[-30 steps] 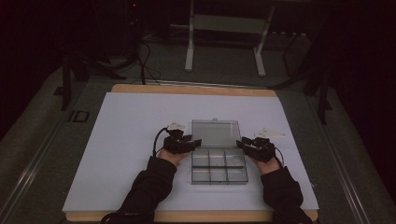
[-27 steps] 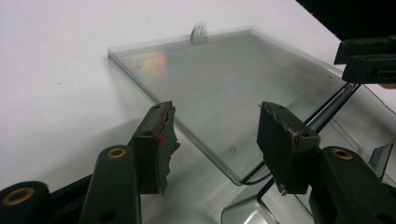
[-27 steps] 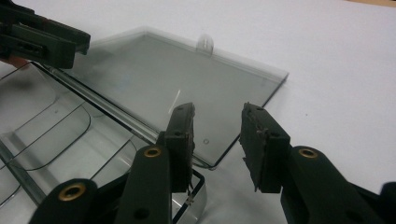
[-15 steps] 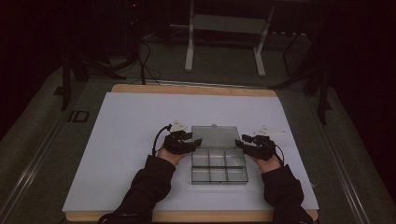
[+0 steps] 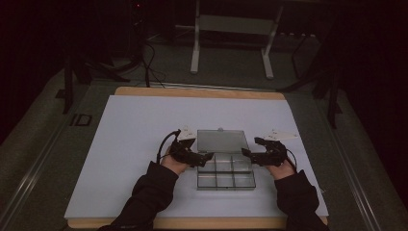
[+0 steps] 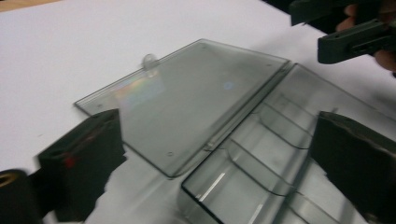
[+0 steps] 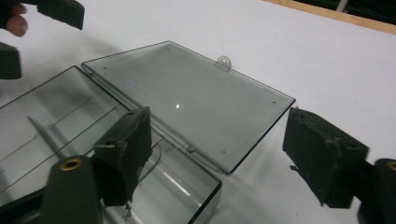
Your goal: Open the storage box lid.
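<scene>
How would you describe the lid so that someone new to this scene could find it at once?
Start at the white sheet covering the table. Near its front edge, between the two tools, lies a clear box with six compartments. The lid is the flat panel hinged to its far side, lying open on the sheet: undivided, with a small round tab on its far edge.

Box [image 5: 225, 172] on table [image 5: 125, 139]; lid [image 5: 222, 140] behind

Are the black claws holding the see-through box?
No. Both the left gripper and right gripper are open, jaws apart around corners of the clear box, gripping nothing.
</scene>
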`<state>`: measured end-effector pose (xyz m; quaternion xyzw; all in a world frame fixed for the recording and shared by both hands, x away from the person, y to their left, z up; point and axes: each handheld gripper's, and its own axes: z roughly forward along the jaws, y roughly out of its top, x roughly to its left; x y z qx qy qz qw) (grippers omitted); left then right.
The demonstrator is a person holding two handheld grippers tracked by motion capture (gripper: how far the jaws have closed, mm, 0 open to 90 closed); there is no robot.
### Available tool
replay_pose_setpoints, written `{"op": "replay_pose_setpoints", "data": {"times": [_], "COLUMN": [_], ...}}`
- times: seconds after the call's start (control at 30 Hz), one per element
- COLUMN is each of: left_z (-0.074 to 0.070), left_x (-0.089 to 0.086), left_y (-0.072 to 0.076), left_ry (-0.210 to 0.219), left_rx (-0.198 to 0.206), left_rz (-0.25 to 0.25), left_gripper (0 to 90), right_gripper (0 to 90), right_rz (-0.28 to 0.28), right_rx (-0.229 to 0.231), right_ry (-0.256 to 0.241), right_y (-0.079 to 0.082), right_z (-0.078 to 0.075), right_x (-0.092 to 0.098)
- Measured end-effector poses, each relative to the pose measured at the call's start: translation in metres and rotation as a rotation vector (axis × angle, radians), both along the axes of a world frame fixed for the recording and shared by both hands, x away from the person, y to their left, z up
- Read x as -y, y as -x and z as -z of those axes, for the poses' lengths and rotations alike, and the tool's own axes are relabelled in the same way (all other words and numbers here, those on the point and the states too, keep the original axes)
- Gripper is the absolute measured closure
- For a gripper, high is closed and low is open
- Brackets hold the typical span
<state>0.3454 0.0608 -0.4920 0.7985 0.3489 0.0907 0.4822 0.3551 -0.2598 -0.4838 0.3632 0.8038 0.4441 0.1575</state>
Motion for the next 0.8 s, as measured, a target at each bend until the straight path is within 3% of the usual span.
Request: {"op": "replay_pose_setpoints", "data": {"times": [0.23, 0.4, 0.8], "left_z": [-0.001, 0.000, 0.014], "left_x": [-0.003, -0.015, -0.038], "left_y": [0.009, 0.017, 0.031], "left_ry": [-0.032, -0.041, -0.073], "left_rx": [0.026, 0.036, 0.019], "left_rz": [0.017, 0.015, 0.000], "left_gripper": [3.6, 3.6, 3.6], "right_gripper": [20.1, 16.8, 16.7], "right_rz": [-0.002, -0.001, 0.051], "right_rx": [0.007, 0.035, 0.019], "right_ry": [0.001, 0.039, 0.026], "right_y": [0.006, 0.010, 0.021], "right_z": [-0.001, 0.005, 0.021], "right_x": [0.007, 0.017, 0.045]}}
